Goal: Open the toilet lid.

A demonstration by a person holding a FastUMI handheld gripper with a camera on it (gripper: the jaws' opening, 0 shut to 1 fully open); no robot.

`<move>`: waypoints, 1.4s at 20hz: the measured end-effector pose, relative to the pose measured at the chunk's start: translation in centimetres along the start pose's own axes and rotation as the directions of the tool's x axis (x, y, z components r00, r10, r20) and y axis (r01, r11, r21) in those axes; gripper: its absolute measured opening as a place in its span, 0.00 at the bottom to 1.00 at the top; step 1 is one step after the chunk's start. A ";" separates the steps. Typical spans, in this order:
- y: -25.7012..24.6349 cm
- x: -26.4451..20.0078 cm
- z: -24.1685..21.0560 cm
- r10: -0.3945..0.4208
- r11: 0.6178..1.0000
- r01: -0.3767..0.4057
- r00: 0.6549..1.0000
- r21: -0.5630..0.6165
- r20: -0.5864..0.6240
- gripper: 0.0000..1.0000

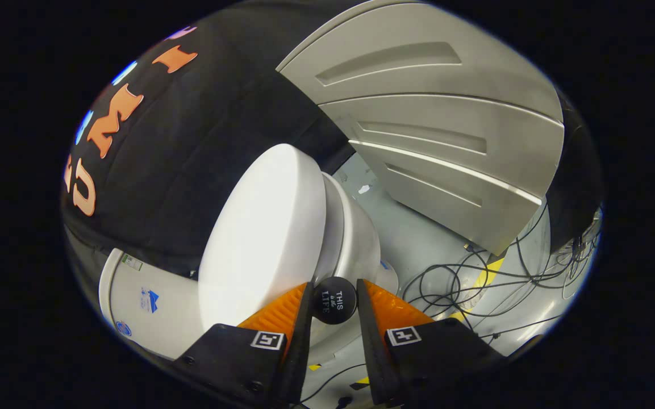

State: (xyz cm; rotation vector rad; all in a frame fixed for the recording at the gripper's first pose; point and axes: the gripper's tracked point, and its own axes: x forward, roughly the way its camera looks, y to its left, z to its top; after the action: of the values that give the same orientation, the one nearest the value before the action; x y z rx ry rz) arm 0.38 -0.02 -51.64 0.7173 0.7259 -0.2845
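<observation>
The gripper point(334, 301) has its two fingers point(282, 315) closed on a small round black knob point(334, 300), one finger pressing on each side of it, so the knob sits squarely between the fingertips. The knob is fixed at the front edge of the white toilet lid point(265, 238), which stretches away from the fingers, its smooth top face turned toward the booth's black cloth wall point(191, 153). The view is strongly tilted, and the lid appears to stand slightly off the seat, with a narrow gap along its edge; how far it is raised I cannot tell. Just beside the lid, beyond the fingers, lies the white toilet bowl point(355, 238), its rounded body curving down toward the grey floor point(412, 233). At the lid's far end, close to the cloth wall, the white cistern point(145, 301) shows with some small stickers on it. Past the bowl stands a grey panelled door point(435, 125) with recessed grooves. Loose black cables point(475, 278) trail in loops over the floor near the bowl's base, crossing a strip of yellow tape point(489, 271). A little more yellow-and-black tape point(361, 383) shows on the floor between the finger bases.
</observation>
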 end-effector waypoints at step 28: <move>10.2 -7.6 5.3 0.144 0.988 -0.131 0.974 -0.082 0.177 0.08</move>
State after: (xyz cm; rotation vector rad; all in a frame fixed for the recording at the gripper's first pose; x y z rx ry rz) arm 2.38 3.79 -38.59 0.6626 0.5069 -0.1941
